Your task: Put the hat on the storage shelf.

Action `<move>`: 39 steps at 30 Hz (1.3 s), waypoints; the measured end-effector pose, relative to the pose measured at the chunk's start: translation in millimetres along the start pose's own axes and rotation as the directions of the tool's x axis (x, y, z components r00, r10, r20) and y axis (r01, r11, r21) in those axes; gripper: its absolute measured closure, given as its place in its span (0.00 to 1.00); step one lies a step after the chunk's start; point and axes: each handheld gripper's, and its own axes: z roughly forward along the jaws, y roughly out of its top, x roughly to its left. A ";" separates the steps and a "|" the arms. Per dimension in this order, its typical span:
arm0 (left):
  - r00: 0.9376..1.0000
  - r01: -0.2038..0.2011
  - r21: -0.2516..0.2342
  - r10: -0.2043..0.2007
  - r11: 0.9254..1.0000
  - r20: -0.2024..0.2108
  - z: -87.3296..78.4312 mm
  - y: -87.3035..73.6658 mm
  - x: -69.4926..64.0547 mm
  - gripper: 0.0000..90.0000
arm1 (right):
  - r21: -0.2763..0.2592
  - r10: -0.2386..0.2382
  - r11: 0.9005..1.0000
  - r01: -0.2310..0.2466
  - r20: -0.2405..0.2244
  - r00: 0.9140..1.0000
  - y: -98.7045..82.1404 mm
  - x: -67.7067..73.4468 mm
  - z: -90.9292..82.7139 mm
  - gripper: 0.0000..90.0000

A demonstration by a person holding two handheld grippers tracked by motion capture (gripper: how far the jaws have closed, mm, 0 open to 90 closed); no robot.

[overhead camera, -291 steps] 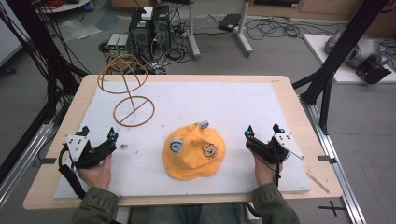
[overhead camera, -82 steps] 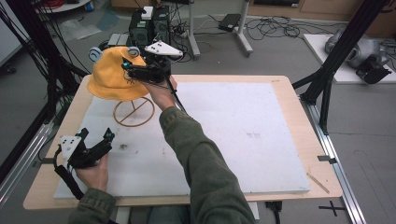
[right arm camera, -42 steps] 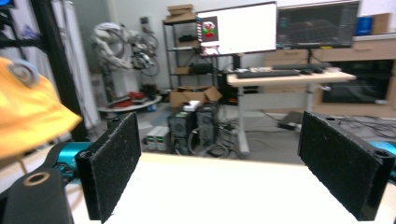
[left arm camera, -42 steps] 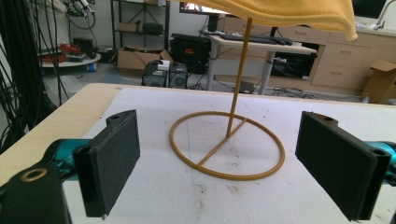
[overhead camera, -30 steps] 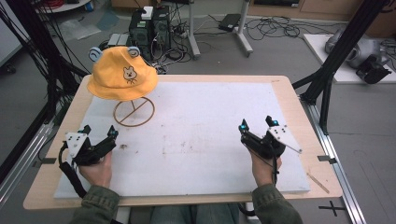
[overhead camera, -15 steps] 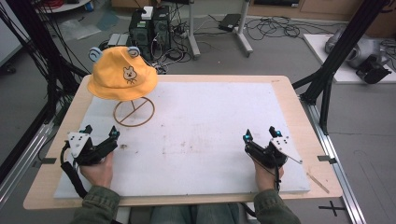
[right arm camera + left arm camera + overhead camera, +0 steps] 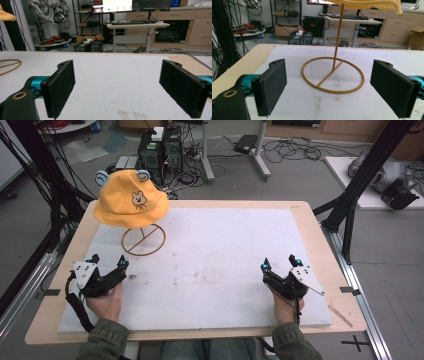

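1. While both of your hands rest at the near edge of the worktop (image 7: pixel 310 227), the yellow bucket hat (image 7: pixel 131 200) sits on top of the wire hat stand (image 7: pixel 144 239) at the far-left corner, well apart from both claws.
2. Left claw (image 7: pixel 107 265): jaws spread wide with nothing between them; in the left gripper view the stand's ring base (image 7: pixel 333 75) lies framed between the two pads, farther off.
3. Right claw (image 7: pixel 280 264): jaws equally wide and empty, over the bare white mat (image 7: pixel 225 255), which also runs ahead of it in the right gripper view.
4. Step in hand, as judged: the hat appears placed, so the work is to park the claws. Do it well by keeping both low, spread and quiet, clear of the ring base, since a nudge to the thin upright rod (image 7: pixel 337 37) could tip the stand.
5. Orientation of the hat: crown up, brim down and drooping all round; the printed animal face (image 7: pixel 137 200) points toward you, and the two blue ears (image 7: pixel 102 177) stand at the far side of the crown.
6. Long axis: the hat is roughly round, so its brim has no clear long side; the stand's axis is vertical, running up the rod into the crown.
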 end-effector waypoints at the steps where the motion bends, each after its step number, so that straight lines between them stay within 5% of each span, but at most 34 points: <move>1: 1.000 -0.001 0.001 0.001 1.000 0.001 -0.2 0.1 0.0 0.16 | 0.000 -0.001 1.000 0.001 0.000 1.000 0.0 -0.3 0.3 0.15; 39: 1.000 0.006 -0.002 -0.006 1.000 0.024 0.9 0.7 -5.0 0.16 | -0.002 0.016 1.000 -0.016 -0.005 1.000 -1.0 -3.5 -0.3 0.14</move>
